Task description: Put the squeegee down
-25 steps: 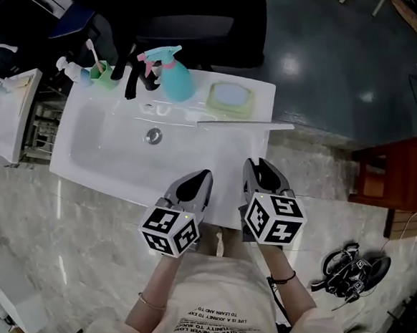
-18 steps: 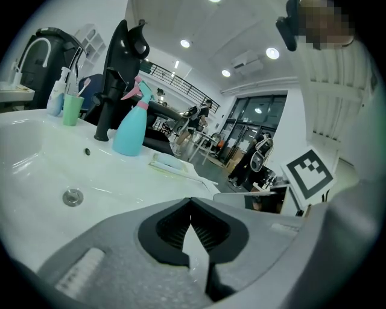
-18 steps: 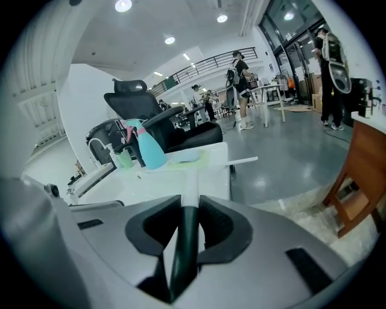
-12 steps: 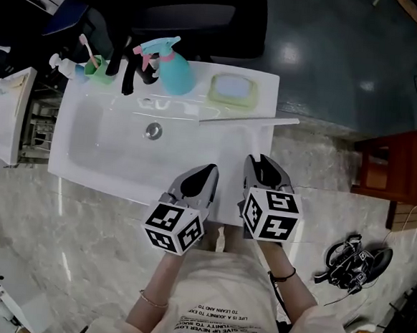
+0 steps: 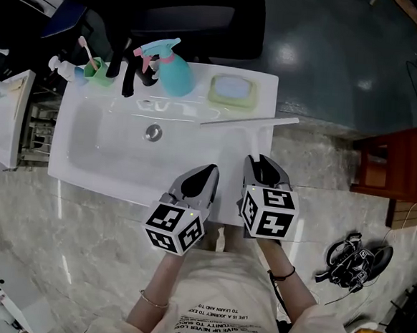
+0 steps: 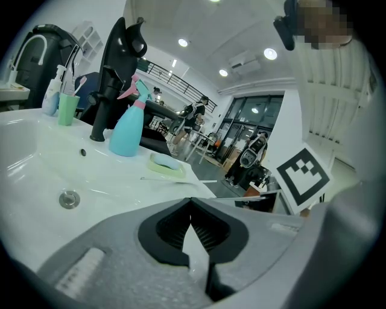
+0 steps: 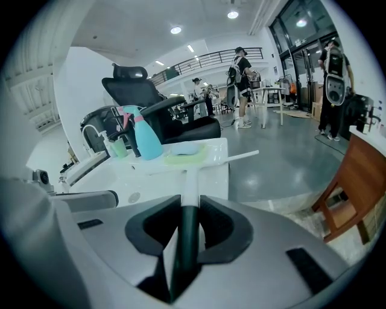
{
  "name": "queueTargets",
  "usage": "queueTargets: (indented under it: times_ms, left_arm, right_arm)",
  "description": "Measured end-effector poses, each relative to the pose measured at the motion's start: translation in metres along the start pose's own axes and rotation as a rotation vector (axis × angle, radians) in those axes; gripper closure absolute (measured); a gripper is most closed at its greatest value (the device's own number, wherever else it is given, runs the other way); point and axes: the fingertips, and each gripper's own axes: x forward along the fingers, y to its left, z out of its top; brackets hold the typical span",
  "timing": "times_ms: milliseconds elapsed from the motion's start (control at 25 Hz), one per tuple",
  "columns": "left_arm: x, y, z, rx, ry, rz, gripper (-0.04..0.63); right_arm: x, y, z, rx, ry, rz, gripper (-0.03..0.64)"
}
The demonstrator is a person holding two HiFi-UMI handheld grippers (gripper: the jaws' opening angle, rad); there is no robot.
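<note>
While the right gripper [image 7: 187, 202] is clenched on the dark grip section of the white plastic T-shaped squeegee [image 7: 191, 178], the tool's thin blade bar lies across the rear right rim of the white ceramic washbasin [image 5: 75, 170]. The bar sits just in front of the pale green soap dish [image 5: 232, 91], and one end overhangs the basin's right edge. Whether the bar rests on the rim or hangs just above it cannot be determined. The left gripper [image 6: 191, 204] is closed on itself with nothing between its jaws. It is positioned over the basin's near edge, beside the right gripper.

Handling, as judged:
- The squeegee is probably light, with a rigid shaft and a flexible blade lip.
- Its smooth plastic is likely to slide on glazed ceramic.
- Hold it at the dark grip section, not at the white shaft.
- Because the bar overhangs, the tool may tip off once released. Seat the bar fully on the flat rim first.
</note>
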Motion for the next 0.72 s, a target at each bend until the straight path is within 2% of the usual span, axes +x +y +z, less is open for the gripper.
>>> queueTargets:
  times_ms: [240, 400, 600, 720]
  left_arm:
    - [0.0, -0.002, 0.001, 0.004, -0.002, -0.01, 0.573]
    - [-0.001, -0.004, 0.004, 0.01, -0.007, -0.018, 0.574]
    - [-0.002, -0.009, 0.008, 0.024, -0.014, -0.028, 0.572]
    - [-0.003, -0.012, 0.013, 0.038, -0.024, -0.038, 0.572]
  right_arm:
    - [0.001, -0.001, -0.002, 0.012, 0.003, 0.004, 0.517]
    - [0.001, 0.0, -0.006, 0.042, 0.009, 0.028, 0.48]
    - [-0.007, 0.006, 0.001, 0.05, -0.044, 0.083, 0.472]
    - [-0.015, 0.004, 0.01, 0.057, -0.089, 0.086, 0.472]
